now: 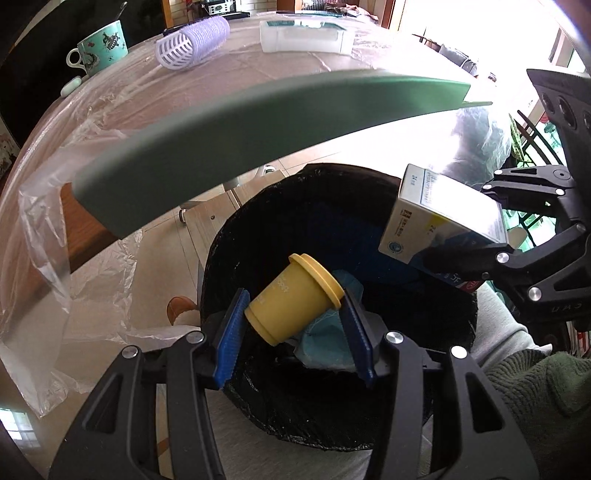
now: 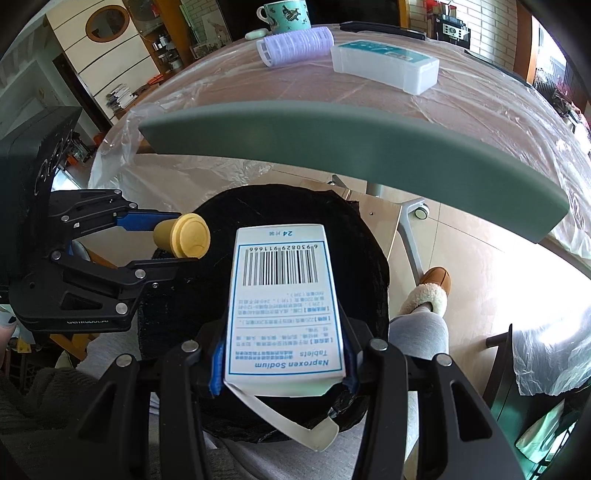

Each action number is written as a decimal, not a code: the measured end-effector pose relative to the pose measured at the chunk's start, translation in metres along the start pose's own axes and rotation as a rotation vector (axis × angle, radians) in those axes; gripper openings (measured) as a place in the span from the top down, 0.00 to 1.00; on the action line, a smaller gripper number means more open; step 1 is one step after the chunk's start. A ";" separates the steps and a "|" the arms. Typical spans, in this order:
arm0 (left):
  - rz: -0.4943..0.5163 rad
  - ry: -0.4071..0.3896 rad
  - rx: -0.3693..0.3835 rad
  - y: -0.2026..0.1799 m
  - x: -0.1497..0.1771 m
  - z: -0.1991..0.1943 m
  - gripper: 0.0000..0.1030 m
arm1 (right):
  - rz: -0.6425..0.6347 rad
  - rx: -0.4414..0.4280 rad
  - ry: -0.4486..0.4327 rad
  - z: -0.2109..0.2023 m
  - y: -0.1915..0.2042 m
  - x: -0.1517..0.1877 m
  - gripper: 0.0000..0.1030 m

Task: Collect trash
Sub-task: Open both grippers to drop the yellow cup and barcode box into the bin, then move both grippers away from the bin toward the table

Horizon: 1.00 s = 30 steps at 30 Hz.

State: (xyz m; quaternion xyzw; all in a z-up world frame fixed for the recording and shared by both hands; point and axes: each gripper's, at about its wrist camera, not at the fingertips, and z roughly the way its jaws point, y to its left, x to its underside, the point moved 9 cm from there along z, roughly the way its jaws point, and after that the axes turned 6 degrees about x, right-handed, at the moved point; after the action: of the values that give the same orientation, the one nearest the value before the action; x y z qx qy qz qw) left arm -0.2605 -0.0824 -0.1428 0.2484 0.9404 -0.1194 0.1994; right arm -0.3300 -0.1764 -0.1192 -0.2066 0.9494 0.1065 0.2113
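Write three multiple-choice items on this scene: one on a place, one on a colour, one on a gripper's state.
1. Where is the yellow cup?
A. on the table
B. over the black bin
C. on the floor

2. What colour is the mug?
A. teal
B. red
C. black

3. What is the right gripper doing?
A. hanging open
B. shut on nothing
C. shut on the box

Key: 1 B, the left gripper holds the cup above the bin. 2 A, the mug on the table is teal with dark figures. 3 C, its pads clamp the sides of the box.
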 end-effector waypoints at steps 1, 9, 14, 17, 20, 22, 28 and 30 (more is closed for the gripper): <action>0.003 0.005 -0.003 0.000 0.000 0.003 0.50 | 0.002 0.002 0.003 0.002 -0.001 0.001 0.56; 0.007 0.028 -0.009 0.000 0.000 0.019 0.50 | 0.018 0.016 0.026 0.013 -0.009 0.005 0.56; 0.005 0.041 0.002 0.000 0.001 0.027 0.50 | 0.013 0.027 0.040 0.019 -0.010 0.009 0.55; -0.017 0.041 0.039 0.004 0.002 0.027 0.29 | 0.010 0.051 0.023 0.018 -0.013 0.008 0.39; -0.030 0.010 0.041 0.008 0.000 0.019 0.24 | 0.025 0.055 -0.003 0.009 -0.015 0.006 0.31; -0.031 0.003 0.029 0.010 0.000 0.015 0.24 | 0.030 0.066 -0.028 0.001 -0.017 0.004 0.27; 0.031 -0.157 0.058 -0.002 -0.028 -0.060 0.22 | -0.018 0.072 -0.286 -0.079 -0.019 -0.029 0.08; 0.055 -0.294 0.023 0.002 -0.052 -0.101 0.01 | -0.033 0.122 -0.444 -0.115 -0.027 -0.052 0.04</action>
State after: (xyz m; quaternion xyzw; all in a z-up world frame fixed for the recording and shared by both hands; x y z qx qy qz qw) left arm -0.2500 -0.0703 -0.0301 0.2561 0.8925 -0.1599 0.3351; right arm -0.3163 -0.2156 0.0031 -0.1808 0.8808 0.0883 0.4287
